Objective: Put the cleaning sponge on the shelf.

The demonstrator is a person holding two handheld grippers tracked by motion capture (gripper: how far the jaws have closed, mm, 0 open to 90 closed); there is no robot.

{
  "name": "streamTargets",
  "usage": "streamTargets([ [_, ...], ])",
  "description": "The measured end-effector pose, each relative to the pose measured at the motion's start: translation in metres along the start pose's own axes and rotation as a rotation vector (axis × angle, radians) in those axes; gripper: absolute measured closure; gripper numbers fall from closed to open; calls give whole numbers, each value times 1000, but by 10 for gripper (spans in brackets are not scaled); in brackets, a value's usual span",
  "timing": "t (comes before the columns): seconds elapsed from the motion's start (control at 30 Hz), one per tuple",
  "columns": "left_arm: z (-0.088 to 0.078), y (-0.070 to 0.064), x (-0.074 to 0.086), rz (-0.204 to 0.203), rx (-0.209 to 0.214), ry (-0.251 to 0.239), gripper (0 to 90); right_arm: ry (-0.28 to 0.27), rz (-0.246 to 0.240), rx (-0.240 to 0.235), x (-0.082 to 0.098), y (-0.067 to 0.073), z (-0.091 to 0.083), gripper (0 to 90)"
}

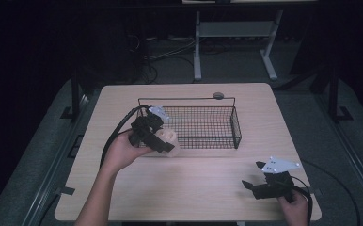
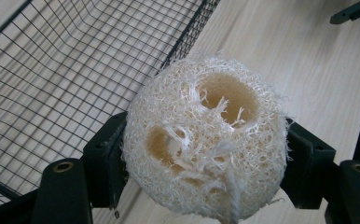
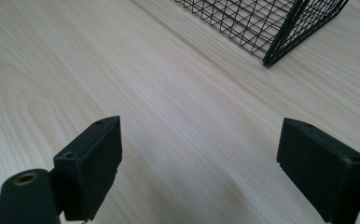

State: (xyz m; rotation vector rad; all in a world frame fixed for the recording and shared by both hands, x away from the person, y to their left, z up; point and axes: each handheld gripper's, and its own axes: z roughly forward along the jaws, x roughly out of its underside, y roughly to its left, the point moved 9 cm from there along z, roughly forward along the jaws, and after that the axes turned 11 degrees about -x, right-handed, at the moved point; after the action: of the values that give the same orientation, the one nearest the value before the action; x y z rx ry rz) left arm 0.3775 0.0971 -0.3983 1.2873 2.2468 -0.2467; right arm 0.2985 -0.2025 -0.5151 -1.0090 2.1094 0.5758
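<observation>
Where the left gripper (image 1: 163, 141) is raised at the near left corner of the wire basket (image 1: 208, 100), a pale loofah sponge (image 1: 167, 138) is held clamped between its two black jaws. Seen from the left gripper view, the loofah sponge (image 2: 206, 140) is pressed on both sides by the jaw pads, and two round hollows in its fibrous face are turned toward the camera; the mesh wall of the wire basket (image 2: 66, 79) is shown just to the left of it, with the wooden table (image 2: 299, 70) beyond on the right. Whether the sponge is over the basket rim or just outside it cannot be told. The right gripper (image 1: 255, 186) is held low at the near right corner of the table (image 1: 208, 188), well apart from the basket. Its jaws are spread wide with nothing between them, and bare tabletop is shown between them in the right gripper view, where a corner of the wire basket (image 3: 280, 28) is seen at the far right.
</observation>
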Motion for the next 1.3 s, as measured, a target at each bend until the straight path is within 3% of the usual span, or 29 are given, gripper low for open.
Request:
streamTargets([
  [0.37, -4, 13, -19, -4, -20, -4, 278, -4, 2, 0, 0, 0, 0, 135],
  [0.5, -4, 17, -26, 14, -22, 3, 278, -5, -2, -2, -1, 0, 0, 135],
  [0.83, 3, 30, -46, -10, -9, 0, 277, -7, 2, -1, -1, 0, -1, 135],
  [1.3, 25, 49, -49, -62, -24, 9, 276, -10, -3, -5, -1, 1, -1, 135],
])
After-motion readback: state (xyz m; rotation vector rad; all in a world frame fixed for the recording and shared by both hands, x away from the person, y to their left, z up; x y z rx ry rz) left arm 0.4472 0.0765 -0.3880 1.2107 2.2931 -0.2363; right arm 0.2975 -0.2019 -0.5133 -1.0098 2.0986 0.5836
